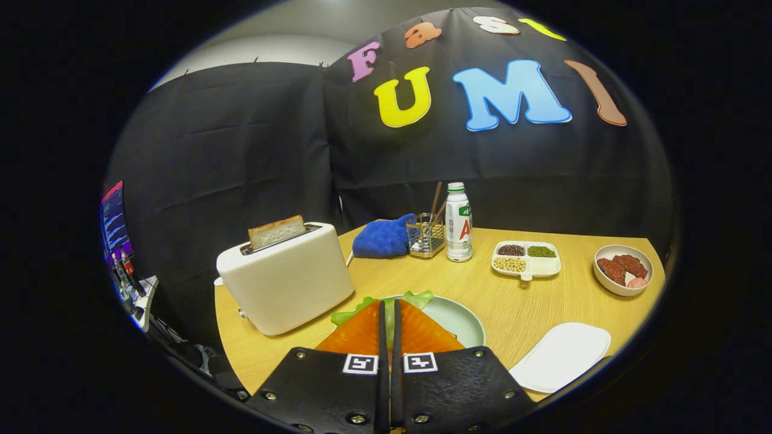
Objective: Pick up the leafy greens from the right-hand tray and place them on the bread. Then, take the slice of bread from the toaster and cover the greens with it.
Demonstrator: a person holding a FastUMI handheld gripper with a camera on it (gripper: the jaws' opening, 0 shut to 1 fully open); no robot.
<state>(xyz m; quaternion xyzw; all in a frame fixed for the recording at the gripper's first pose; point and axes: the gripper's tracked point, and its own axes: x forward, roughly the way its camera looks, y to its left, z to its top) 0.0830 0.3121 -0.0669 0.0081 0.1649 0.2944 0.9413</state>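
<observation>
My gripper [389, 303] has its two orange fingers [359, 331] pressed almost together, shut on the leafy greens [416, 298]. A thin strip of leaf shows in the slit between them, and the frilly edges stick out past both fingertips. The greens hang over a pale green plate [464, 322] just ahead of the fingers. Whatever lies on the plate is hidden by the fingers. To the left of the fingers stands a white toaster [289, 280] with a slice of bread [276, 231] sticking up from its slot.
A white tray [561, 355] lies right of the fingers. Along the back of the wooden table [500, 301] are a blue cloth [383, 238], a wire holder with sticks [425, 235], a white bottle [458, 223], a divided dish of beans [526, 258] and a bowl of meat [623, 269].
</observation>
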